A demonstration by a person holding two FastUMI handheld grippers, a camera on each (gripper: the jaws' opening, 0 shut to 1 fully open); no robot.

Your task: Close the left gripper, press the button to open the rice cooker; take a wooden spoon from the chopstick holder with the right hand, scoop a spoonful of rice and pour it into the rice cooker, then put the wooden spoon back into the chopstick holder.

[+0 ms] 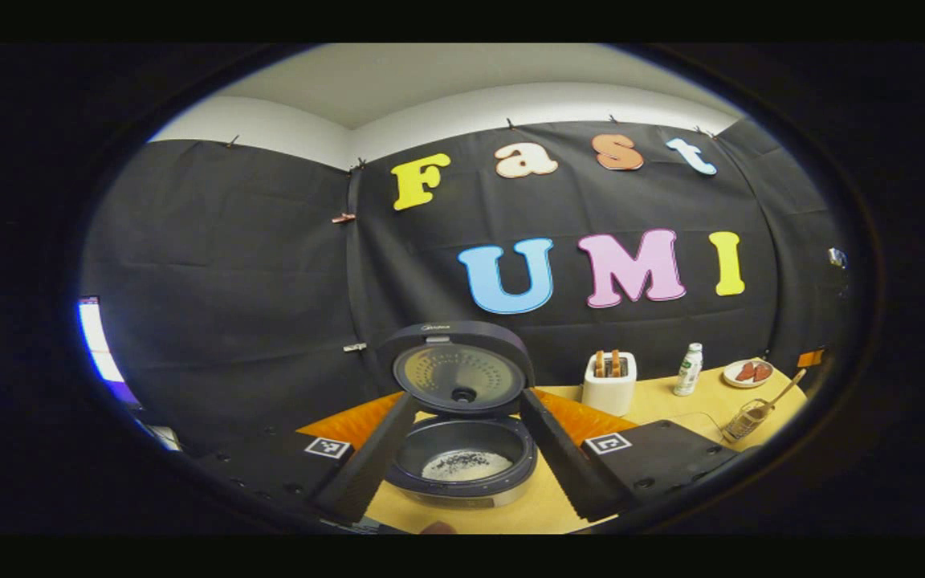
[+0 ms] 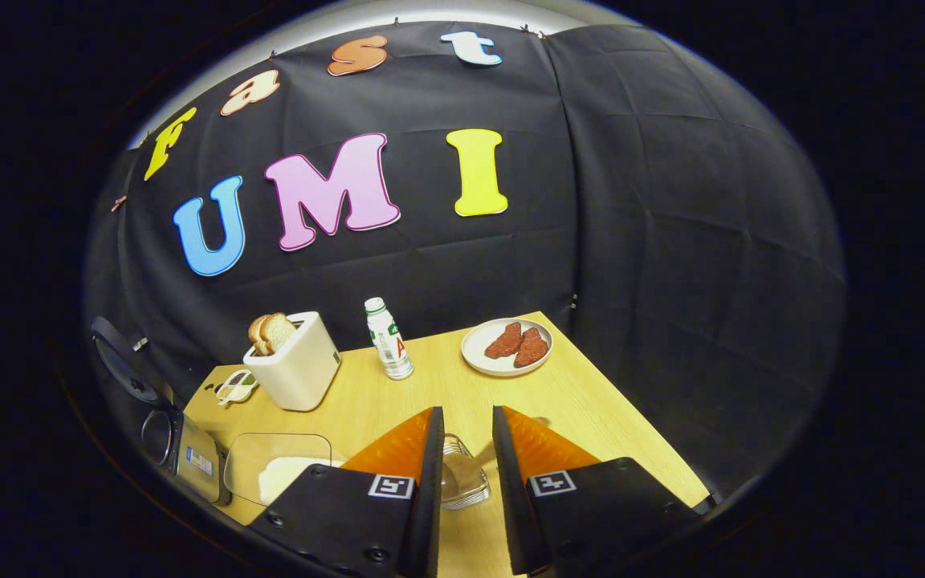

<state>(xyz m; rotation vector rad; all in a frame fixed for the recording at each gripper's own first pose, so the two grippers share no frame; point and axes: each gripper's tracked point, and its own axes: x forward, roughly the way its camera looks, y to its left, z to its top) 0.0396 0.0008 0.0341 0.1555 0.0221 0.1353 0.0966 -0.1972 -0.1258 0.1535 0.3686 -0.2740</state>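
- The rice cooker (image 1: 462, 461) stands on the wooden tabletop (image 1: 655, 401) with its lid (image 1: 456, 368) swung up and upright behind the pot; in the left gripper view a pale layer of rice with dark specks lies at the bottom of the inner pot.
- The left claw (image 1: 462, 445) sits just before the cooker, its two fingers spread wide to either side of the pot and pressing on nothing.
- In the right gripper view the cooker (image 2: 177, 453) shows at the far left edge, seen from the side, lid (image 2: 121, 365) raised.
- The wooden spoon (image 1: 788, 389) leans out of the mesh chopstick holder (image 1: 743, 421) near the right end of the tabletop in the left gripper view, its handle tilted up and to the right.
- A clear container with white rice (image 2: 282, 474) rests beside the cooker, just left of the right claw.
- The right claw (image 2: 466, 457) is held apart by a narrow gap; a clear ridged object (image 2: 462, 478) lies on the tabletop between its fingers, and whether they touch it I cannot tell.
- Farther back, a white toaster (image 2: 294, 365) holds bread slices, with a small bottle (image 2: 389, 339) upright just beside it.
- A white plate (image 2: 478, 353) with two reddish pieces sits near the back right corner.
- A small dish (image 2: 235, 387) lies to the left of the toaster.
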